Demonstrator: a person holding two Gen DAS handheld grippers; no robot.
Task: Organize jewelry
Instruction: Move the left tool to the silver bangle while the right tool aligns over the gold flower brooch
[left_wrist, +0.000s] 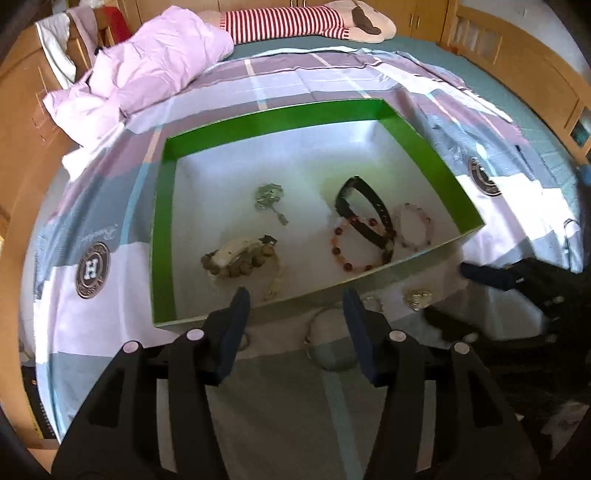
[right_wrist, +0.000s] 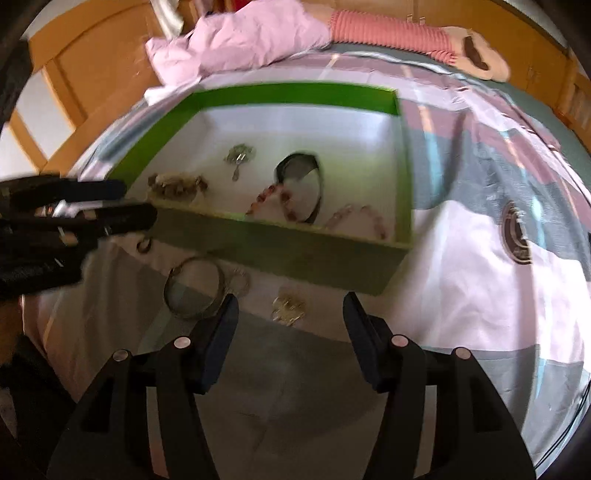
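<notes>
Bed under plaid sheet, pink quilt at far end, wooden cupboards behind. Green box on sheet. Left claw, right claw both spread, empty.

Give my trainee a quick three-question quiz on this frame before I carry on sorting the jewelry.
1. True or false: the green box already holds several pieces of jewelry.
2. Which piece lies outside the box, on the bedspread? A) black strap B) metal bangle C) red bead bracelet
3. What do the right gripper and the left gripper hold?

Key
1. True.
2. B: the metal bangle lies in front of the box; the black strap and red bead bracelet are inside.
3. Nothing; the fingers of both stand apart and empty.
</notes>
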